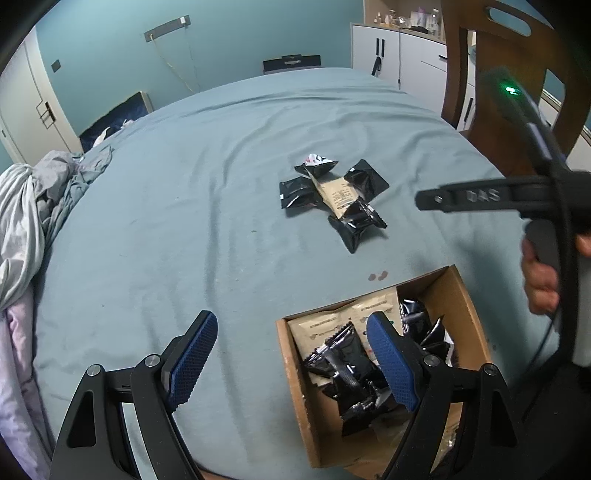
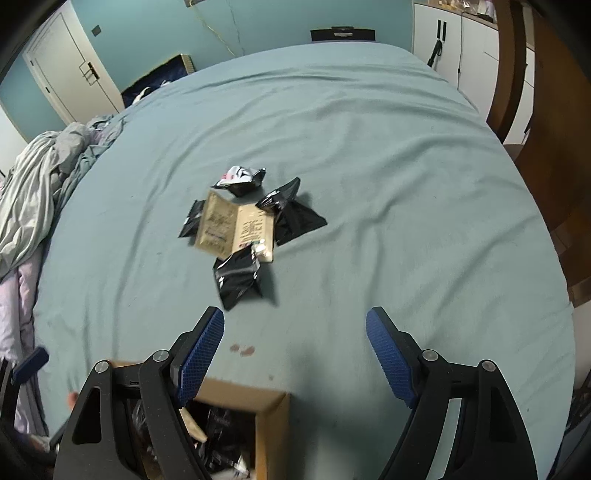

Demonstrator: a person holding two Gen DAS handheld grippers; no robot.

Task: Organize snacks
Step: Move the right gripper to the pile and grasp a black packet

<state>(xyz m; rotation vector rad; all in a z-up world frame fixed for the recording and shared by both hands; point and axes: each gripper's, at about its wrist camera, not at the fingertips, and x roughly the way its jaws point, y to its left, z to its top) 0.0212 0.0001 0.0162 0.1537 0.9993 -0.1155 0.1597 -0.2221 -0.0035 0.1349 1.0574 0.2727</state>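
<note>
Teal bedsheet, cardboard box, teal wall

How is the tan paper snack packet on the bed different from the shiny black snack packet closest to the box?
The tan paper snack packet is flat, matte and printed with dark writing; the shiny black foil snack packet is puffy, crinkled and glossy. The tan one is longer and sits in the middle of the pile; the black one lies at the pile's edge, overlapping the tan one's corner. Both lie loose on the blue-grey bed sheet, outside the brown cardboard box.
</note>
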